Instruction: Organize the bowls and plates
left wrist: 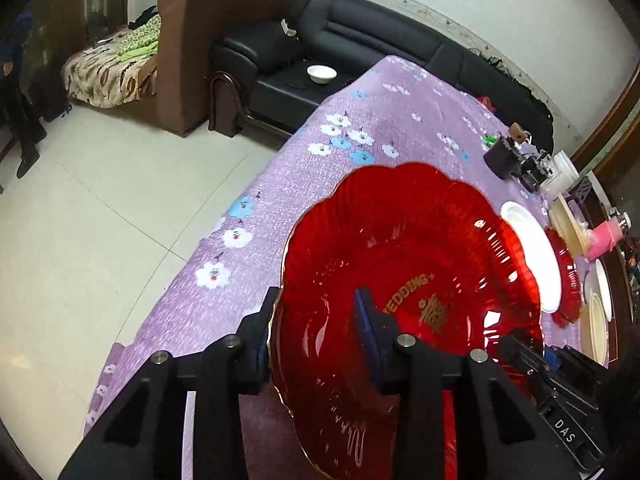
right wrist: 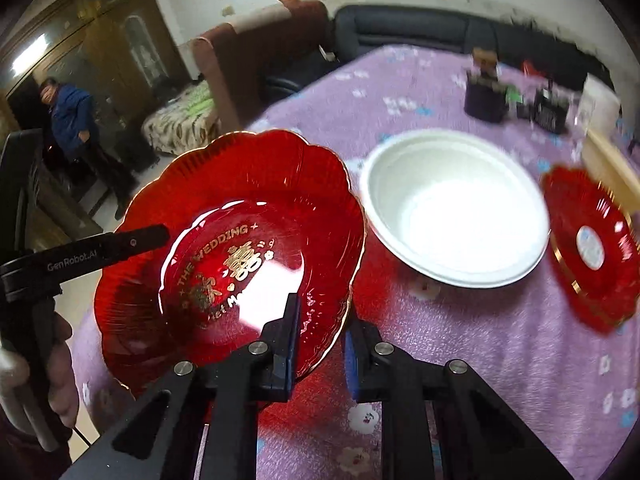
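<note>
A red glass plate (left wrist: 400,260) with a gold rim and gold "WEDDING" lettering is tilted above the purple flowered tablecloth (left wrist: 320,168). My left gripper (left wrist: 316,308) is shut on its near rim, one finger outside and one inside the dish. In the right wrist view the same red plate (right wrist: 240,208) has its opposite rim pinched between the pads of my right gripper (right wrist: 320,320). A finger (right wrist: 136,242) of the left gripper reaches over the plate's far-left edge there. A white bowl (right wrist: 456,208) sits just right of the plate, and a second red plate (right wrist: 588,248) lies beyond it.
Cream plates (left wrist: 596,320) stand stacked at the table's right edge. Dark clutter (left wrist: 516,160) sits at the far end of the table. A black sofa (left wrist: 360,40) with a small white bowl (left wrist: 322,74) lies behind. A person in a blue jacket (right wrist: 68,120) stands at the left.
</note>
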`<state>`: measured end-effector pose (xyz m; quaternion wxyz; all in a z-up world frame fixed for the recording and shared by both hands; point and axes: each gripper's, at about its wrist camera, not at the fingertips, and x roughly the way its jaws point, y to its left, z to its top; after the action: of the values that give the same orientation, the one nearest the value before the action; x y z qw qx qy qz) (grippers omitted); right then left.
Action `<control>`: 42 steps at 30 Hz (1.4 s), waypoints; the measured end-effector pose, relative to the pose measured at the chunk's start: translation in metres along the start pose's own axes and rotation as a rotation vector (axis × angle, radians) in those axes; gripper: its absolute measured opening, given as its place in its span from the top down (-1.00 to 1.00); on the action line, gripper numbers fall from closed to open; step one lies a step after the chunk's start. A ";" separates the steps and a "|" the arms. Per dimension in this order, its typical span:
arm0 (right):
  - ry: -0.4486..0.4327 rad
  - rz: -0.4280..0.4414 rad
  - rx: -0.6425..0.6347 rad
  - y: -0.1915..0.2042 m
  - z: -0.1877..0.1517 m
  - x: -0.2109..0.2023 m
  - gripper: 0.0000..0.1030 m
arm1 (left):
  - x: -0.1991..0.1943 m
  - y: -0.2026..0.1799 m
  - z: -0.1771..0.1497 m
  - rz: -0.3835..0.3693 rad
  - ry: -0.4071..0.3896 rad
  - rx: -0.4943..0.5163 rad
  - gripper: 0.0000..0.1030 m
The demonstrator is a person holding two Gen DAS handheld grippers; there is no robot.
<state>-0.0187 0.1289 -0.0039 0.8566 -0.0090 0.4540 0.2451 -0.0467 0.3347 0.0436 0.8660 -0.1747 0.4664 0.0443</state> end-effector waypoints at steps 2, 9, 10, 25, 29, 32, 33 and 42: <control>-0.020 0.011 -0.011 0.003 -0.002 -0.012 0.59 | -0.013 0.001 -0.004 -0.020 -0.015 -0.010 0.31; 0.012 0.066 0.015 -0.007 -0.017 -0.028 0.59 | -0.037 -0.009 -0.026 -0.024 -0.029 0.011 0.31; 0.021 0.071 0.023 -0.009 -0.022 -0.028 0.59 | -0.037 -0.013 -0.028 -0.012 -0.027 0.021 0.31; -0.064 0.127 0.130 -0.057 -0.043 -0.059 0.10 | -0.058 -0.033 -0.048 0.086 -0.102 0.021 -0.30; -0.091 0.078 0.188 -0.084 -0.041 -0.067 0.10 | -0.077 -0.040 -0.051 0.050 -0.135 0.025 -0.36; -0.090 0.065 0.261 -0.106 -0.037 -0.064 0.10 | -0.079 -0.056 -0.045 0.016 -0.128 0.064 -0.43; -0.092 0.066 0.288 -0.112 -0.035 -0.063 0.10 | -0.078 -0.061 -0.042 0.002 -0.119 0.071 -0.46; -0.109 0.085 0.426 -0.143 -0.003 -0.039 0.10 | -0.042 -0.118 0.008 -0.078 -0.021 0.162 -0.46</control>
<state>0.0219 -0.0134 -0.0050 0.8513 0.2044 0.4485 0.1799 -0.0351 0.2305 0.1131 0.8832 -0.1216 0.4523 -0.0255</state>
